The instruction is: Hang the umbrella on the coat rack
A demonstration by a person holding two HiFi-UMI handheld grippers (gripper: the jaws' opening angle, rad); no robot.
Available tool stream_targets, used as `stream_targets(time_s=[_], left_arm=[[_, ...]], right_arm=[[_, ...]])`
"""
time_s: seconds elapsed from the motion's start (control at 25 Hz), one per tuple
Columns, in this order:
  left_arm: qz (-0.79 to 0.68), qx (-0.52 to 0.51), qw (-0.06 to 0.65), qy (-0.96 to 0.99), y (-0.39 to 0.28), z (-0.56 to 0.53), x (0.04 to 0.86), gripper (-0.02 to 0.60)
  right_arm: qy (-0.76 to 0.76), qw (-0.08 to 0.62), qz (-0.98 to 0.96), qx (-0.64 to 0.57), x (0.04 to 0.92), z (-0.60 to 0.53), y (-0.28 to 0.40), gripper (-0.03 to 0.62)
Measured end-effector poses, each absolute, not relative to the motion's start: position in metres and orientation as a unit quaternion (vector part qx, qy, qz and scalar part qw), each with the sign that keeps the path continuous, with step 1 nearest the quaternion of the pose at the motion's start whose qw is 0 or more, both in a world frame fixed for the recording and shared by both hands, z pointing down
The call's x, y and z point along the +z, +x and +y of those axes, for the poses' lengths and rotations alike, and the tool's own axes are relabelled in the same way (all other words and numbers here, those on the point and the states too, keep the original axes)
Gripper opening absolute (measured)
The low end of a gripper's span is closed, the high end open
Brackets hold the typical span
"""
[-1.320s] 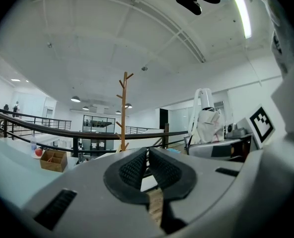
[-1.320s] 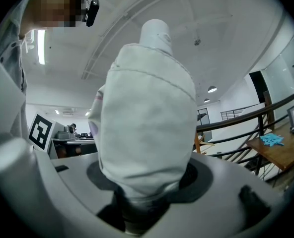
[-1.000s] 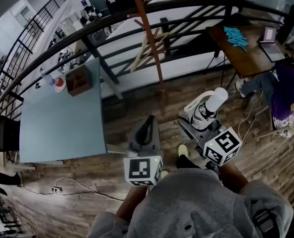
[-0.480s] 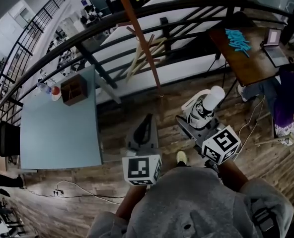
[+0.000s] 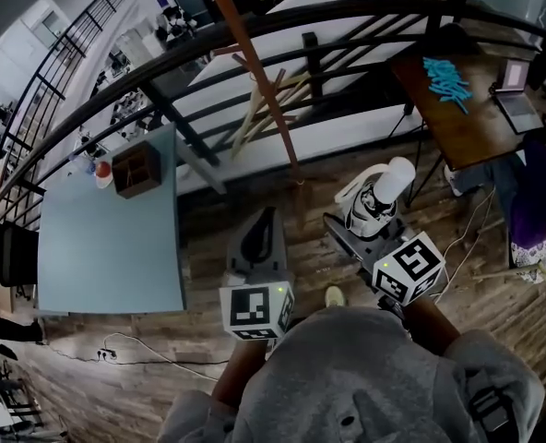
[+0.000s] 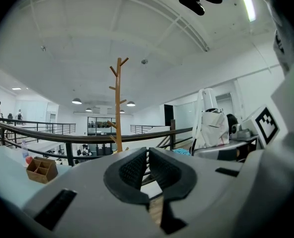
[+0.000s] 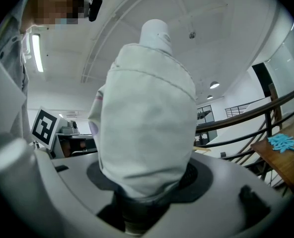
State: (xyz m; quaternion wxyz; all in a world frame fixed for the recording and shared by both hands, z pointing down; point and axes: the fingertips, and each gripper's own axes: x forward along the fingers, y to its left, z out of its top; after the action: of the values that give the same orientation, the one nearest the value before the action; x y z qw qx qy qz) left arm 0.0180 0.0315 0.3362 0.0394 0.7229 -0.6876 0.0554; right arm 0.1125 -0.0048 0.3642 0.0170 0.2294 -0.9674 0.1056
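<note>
the right claw (image 5: 373, 221) was clenched on the umbrella (image 5: 384, 197), a white folded one that stood upright out of the claw with its capped end on top. in the right gripper view the umbrella (image 7: 147, 108) filled the middle of the frame. its dark lower end sat down between the jaws, which pressed on it from both sides. a loop of strap hung off its left side in the head view.

the left claw (image 5: 265, 218) was held just beside the right one, at the same level. its jaws were closed together with only a thin slit between the pads, and it was empty. from the left gripper view the umbrella (image 6: 210, 123) showed off to the right of the left claw (image 6: 148, 152).

the rack (image 5: 266, 77), a wooden pole with pegs, stood ahead on the floor (image 5: 255, 197) by the black railing (image 5: 347, 12). its foot was beyond the two claws and well apart from the umbrella, which was nearer the person and to the right of it. a pale blue surface (image 5: 107, 238) lay to the left, with a wooden box (image 5: 135, 166) at its far corner.
</note>
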Motion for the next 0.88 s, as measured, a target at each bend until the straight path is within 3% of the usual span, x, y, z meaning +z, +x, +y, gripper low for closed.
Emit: stream_targets(time_s=[0.88], left_arm=[[-0.697, 0.060, 0.029, 0.714, 0.039, 0.016, 0.333, 0.026]], right_arm=[[0.216, 0.003, -0.971, 0.101, 0.359, -0.024, 0.127, 0.255]])
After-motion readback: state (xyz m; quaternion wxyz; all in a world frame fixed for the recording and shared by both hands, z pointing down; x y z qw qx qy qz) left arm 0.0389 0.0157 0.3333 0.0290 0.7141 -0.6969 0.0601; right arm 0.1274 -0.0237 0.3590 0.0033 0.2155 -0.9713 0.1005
